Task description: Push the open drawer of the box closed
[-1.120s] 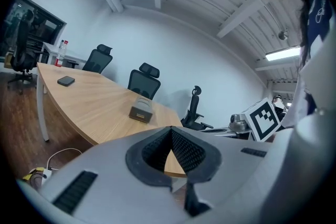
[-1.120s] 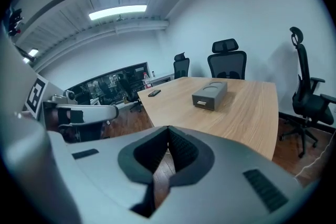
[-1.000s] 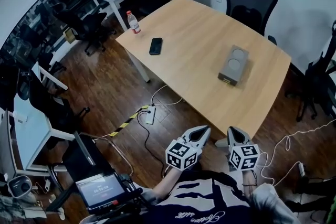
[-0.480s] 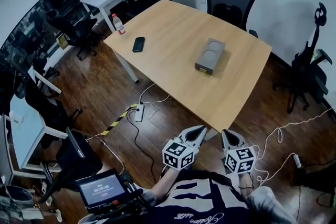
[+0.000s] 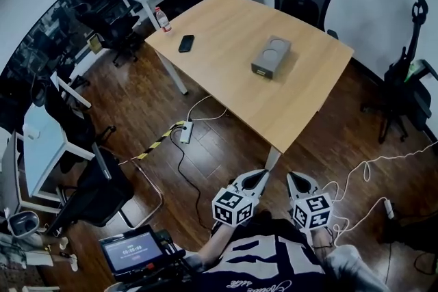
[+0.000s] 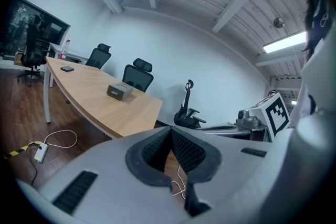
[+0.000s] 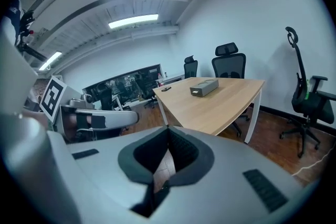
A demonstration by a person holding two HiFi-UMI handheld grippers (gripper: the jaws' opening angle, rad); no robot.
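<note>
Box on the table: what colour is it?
The box is grey; it shows best in the head view.

My left gripper (image 5: 262, 174) and right gripper (image 5: 290, 176): pale grey shells, black ribbed pads (image 6: 190, 151), each carrying a black-and-white marker cube (image 5: 236, 207). Dark shirt (image 5: 268, 262), white lettering.
</note>
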